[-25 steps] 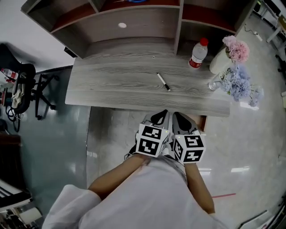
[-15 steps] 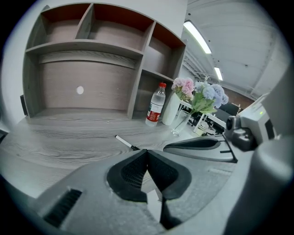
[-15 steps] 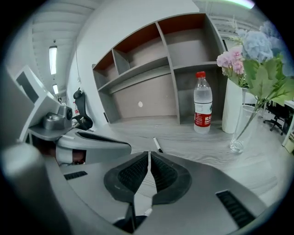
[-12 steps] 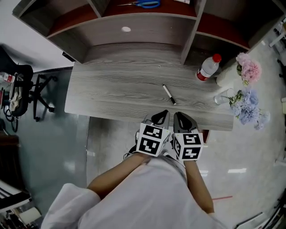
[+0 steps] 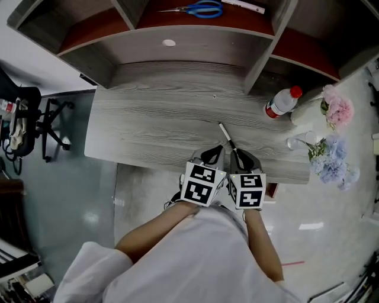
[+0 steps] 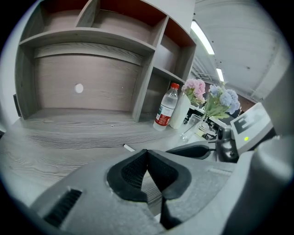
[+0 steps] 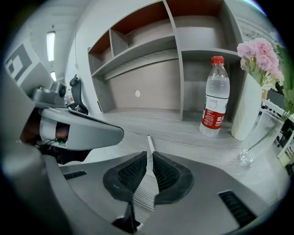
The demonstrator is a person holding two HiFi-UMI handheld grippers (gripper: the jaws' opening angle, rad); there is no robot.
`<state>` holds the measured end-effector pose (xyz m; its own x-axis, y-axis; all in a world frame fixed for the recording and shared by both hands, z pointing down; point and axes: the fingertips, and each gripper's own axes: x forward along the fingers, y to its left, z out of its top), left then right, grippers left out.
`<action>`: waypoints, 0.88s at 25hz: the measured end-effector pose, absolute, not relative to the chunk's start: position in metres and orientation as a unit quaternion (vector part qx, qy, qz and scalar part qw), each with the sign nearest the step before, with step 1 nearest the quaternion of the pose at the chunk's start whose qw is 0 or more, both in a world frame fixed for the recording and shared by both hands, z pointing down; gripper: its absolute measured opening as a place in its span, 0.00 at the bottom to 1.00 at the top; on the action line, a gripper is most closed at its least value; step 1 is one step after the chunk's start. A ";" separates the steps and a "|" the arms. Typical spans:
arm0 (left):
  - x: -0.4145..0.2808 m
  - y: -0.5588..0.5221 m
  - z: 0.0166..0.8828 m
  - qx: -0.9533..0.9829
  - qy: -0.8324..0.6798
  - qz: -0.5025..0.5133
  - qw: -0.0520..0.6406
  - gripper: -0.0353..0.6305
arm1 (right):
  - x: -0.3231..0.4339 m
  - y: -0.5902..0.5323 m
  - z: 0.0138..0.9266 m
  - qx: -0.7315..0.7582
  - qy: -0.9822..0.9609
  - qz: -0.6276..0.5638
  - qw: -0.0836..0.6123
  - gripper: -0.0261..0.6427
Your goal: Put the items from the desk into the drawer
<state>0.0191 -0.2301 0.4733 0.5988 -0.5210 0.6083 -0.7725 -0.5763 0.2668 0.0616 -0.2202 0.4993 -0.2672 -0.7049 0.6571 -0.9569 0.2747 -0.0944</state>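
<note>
Head view, steeply down: shows a grey desk (image 5: 136, 118) under a shelf unit (image 5: 177, 35), with a pen (image 5: 225, 136) lying slantwise on the wood near the front edge. Finds the left gripper (image 5: 212, 155) and right gripper (image 5: 241, 158) side by side at that front edge, marker cubes toward the body. Puts the right one's tips just beside the pen's near end; cannot tell contact from here. Places a bottle (image 5: 282, 102) upright at the desk's right end, a vase (image 5: 305, 112) of flowers and a glass (image 5: 296, 142) close by it, and scissors (image 5: 198, 8) on an upper shelf.

Left gripper view: shows pads pressed together at the tips, nothing between them, and one end of the pen peeking past them on the wood.

Right gripper view: shows pads barely parted, a thin slit with only bare wood behind it, nothing pinched. Shows the pen straight ahead in line with that slit, its near end at the pad tips, with bottle and vase standing off to the right.
</note>
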 end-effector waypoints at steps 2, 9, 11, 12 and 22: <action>0.017 -0.236 0.474 0.853 -0.380 0.237 0.266 0.06 | 0.061 -0.225 0.506 0.547 -0.755 0.248 0.265 0.04; 0.010 -0.250 0.478 0.849 -0.385 0.238 0.274 0.06 | 0.056 -0.236 0.522 0.535 -0.754 0.257 0.282 0.13; 0.009 -0.252 0.480 0.848 -0.387 0.237 0.276 0.06 | 0.057 -0.237 0.525 0.534 -0.751 0.261 0.288 0.13; 0.009 -0.253 0.480 0.847 -0.388 0.236 0.276 0.06 | 0.058 -0.237 0.528 0.534 -0.749 0.263 0.293 0.13; 0.006 -0.255 0.482 0.844 -0.389 0.243 0.278 0.06 | 0.059 -0.243 0.547 0.522 -0.745 0.268 0.318 0.13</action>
